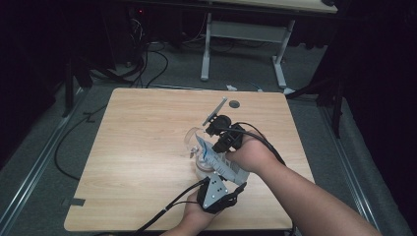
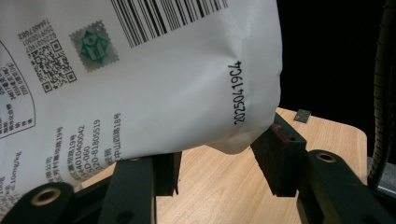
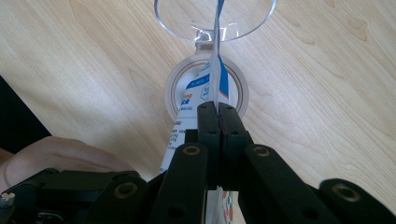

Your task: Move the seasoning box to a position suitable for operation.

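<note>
A white printed pouch (image 1: 218, 161) hangs tilted over a clear jar (image 1: 195, 147) in the middle of the wooden table (image 1: 142, 147). My right gripper (image 1: 212, 140) is shut on the pouch's thin upper edge (image 3: 217, 70). That edge points down at the jar's round mouth (image 3: 173, 93), and the clear hinged lid (image 3: 173, 18) lies open beyond it. My left gripper (image 1: 222, 178) comes in from the near edge. The pouch's full bottom end (image 2: 154, 93), with its barcode and date code, sits between that gripper's jaws (image 2: 219, 158), and the pads press on its sides.
A small dark round hole (image 1: 234, 104) lies in the table near the far edge. Beyond the table stand a white desk frame (image 1: 243, 34) and loose cables (image 1: 147, 64) on the grey floor. A cable (image 1: 167, 209) trails from the left gripper off the near edge.
</note>
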Demonstrator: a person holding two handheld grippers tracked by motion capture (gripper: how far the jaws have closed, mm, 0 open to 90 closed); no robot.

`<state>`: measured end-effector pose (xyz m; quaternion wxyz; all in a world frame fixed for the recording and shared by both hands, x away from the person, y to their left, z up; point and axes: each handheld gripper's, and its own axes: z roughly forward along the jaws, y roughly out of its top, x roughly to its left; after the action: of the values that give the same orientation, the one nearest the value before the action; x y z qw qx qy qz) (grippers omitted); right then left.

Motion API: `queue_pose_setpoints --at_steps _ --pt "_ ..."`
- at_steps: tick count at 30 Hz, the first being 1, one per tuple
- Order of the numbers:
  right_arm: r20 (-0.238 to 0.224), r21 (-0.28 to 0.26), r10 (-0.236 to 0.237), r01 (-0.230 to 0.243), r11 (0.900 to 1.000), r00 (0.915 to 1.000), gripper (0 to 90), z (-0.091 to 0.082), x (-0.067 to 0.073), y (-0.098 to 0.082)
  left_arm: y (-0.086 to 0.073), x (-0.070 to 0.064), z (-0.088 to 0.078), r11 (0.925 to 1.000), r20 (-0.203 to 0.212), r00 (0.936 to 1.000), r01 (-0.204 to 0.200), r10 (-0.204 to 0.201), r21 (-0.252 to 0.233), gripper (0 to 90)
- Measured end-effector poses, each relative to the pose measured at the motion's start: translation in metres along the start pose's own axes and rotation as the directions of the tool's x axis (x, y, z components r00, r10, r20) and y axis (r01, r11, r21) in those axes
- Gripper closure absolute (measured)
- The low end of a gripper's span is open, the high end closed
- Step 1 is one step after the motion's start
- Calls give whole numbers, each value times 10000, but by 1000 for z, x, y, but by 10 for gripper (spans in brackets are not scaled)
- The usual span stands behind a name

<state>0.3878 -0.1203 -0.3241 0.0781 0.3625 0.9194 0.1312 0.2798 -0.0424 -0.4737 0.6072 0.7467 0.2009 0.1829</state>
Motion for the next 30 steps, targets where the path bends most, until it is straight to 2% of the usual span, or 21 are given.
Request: queue_pose_setpoints --at_steps 30 --pt "-54 -34 -24 24 10000 10000 899 3 0 0 0 0 0 10000 45 10000 44 -44 -17 547"
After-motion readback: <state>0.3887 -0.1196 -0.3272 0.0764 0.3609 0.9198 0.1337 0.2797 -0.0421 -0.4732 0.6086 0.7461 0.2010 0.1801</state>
